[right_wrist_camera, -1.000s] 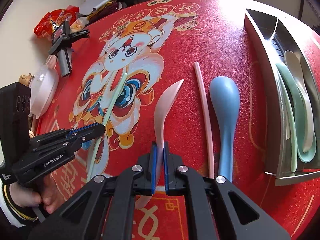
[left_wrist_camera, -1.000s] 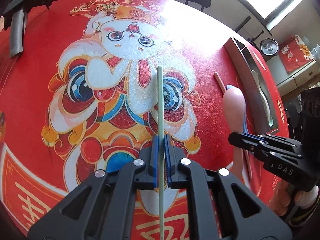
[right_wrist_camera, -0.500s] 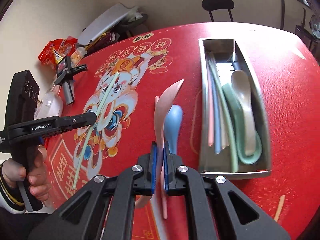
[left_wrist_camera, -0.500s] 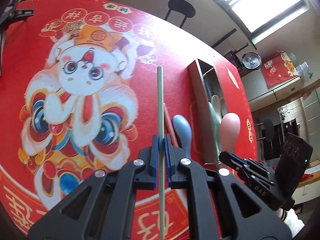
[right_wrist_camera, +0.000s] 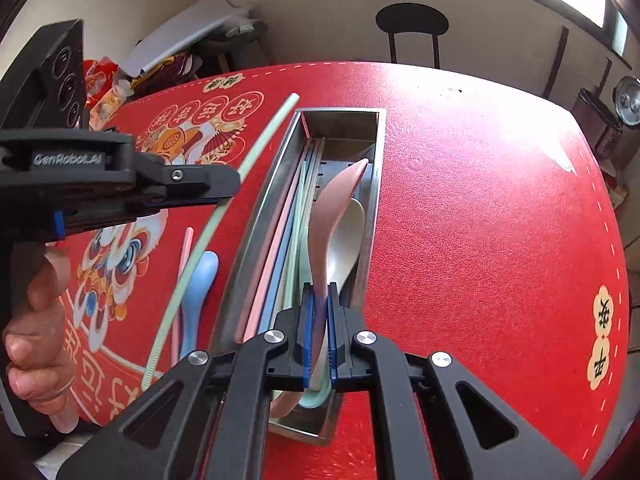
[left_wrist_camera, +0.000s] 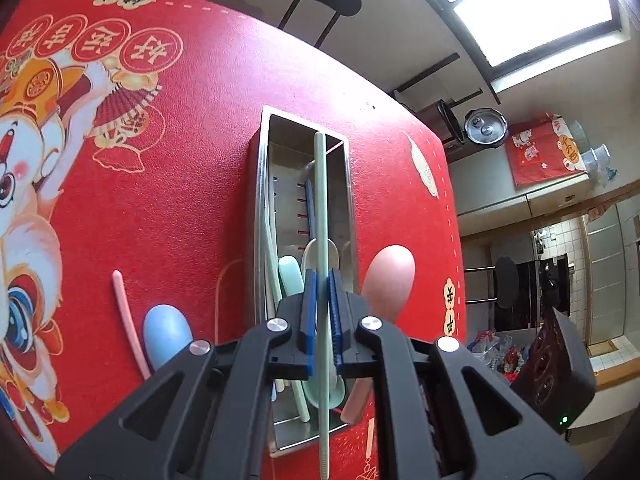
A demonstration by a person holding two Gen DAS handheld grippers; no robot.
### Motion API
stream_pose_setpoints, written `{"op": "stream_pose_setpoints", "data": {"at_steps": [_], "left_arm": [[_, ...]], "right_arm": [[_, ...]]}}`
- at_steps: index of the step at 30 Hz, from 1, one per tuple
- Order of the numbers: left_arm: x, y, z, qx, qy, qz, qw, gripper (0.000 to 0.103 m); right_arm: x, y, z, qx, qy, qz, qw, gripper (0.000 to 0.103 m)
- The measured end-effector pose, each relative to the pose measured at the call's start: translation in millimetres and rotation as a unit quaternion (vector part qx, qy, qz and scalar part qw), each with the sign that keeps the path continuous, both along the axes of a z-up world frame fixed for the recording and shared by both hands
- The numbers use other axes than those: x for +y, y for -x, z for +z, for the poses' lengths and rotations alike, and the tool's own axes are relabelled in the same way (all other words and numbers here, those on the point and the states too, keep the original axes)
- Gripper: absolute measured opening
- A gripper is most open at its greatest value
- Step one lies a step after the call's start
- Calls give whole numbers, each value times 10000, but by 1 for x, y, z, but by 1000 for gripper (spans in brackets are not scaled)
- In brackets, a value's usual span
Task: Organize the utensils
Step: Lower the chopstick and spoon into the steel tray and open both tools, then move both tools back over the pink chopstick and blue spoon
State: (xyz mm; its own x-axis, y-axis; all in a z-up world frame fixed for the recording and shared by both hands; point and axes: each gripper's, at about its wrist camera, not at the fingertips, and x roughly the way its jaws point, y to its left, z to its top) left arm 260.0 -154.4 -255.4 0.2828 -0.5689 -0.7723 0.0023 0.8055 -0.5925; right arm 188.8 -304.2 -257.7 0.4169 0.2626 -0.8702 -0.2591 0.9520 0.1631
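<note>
Sunlit walls and a bright window frame my view, with a black stool (right_wrist_camera: 412, 24) standing past the far edge of the round table (right_wrist_camera: 500, 208), which is covered in a red cloth printed with a cartoon lion-dance figure. On that cloth sits a long steel tray (right_wrist_camera: 370, 240), open at the top, already holding a pink chopstick (right_wrist_camera: 266, 264), a blue chopstick (right_wrist_camera: 280, 268), pale green chopsticks and a cream spoon (right_wrist_camera: 344, 236) lying lengthwise. My left gripper (left_wrist_camera: 321, 320) has its fingers pressed tight on a green chopstick (left_wrist_camera: 321, 208), gripping it nearer its back end; from the left wrist camera the stick lines up over the tray's length, while the right wrist camera shows it slanting in the air above the cloth just left of the tray. My right gripper (right_wrist_camera: 319, 332) is pinched closed on the handle of a pink spoon (right_wrist_camera: 332, 216), whose bowl points away from me and hangs above the spoons already in the tray; I cannot tell whether it touches them. Left of the tray, on the cloth, a blue spoon (right_wrist_camera: 198, 280) and a second pink chopstick (right_wrist_camera: 182, 272) lie side by side, close together.
</note>
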Motion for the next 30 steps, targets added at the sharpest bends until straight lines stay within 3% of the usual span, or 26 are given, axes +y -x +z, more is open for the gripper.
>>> {"op": "stream_pose_setpoints", "data": {"at_steps": [12,15,16,19,23,27,30], "left_arm": [[-19,-21,-27,146,-546,-91,9984,10],[-21,-25,-25,142,-558,-209,9981,16],[-21,-24,-21,76,-577,-260,9980,22],[-15,-24,-7,-110,-634,-336,9974,25],[2,-19,16,-458,-741,-389,9954,36],[28,-6,37,-880,-980,-482,9901,47],[50,10,44,-1119,-1195,-600,9847,47]], "right_arm": [[7,-12,-17,305,301,246,9988,7],[7,-12,-14,263,306,87,9991,8],[6,-11,-11,234,286,36,9993,9],[4,-6,1,117,222,-109,9996,13],[0,9,22,-153,-56,-443,9989,26],[1,33,33,-377,-448,-795,9951,30],[7,52,35,-516,-698,-967,9915,30]]}}
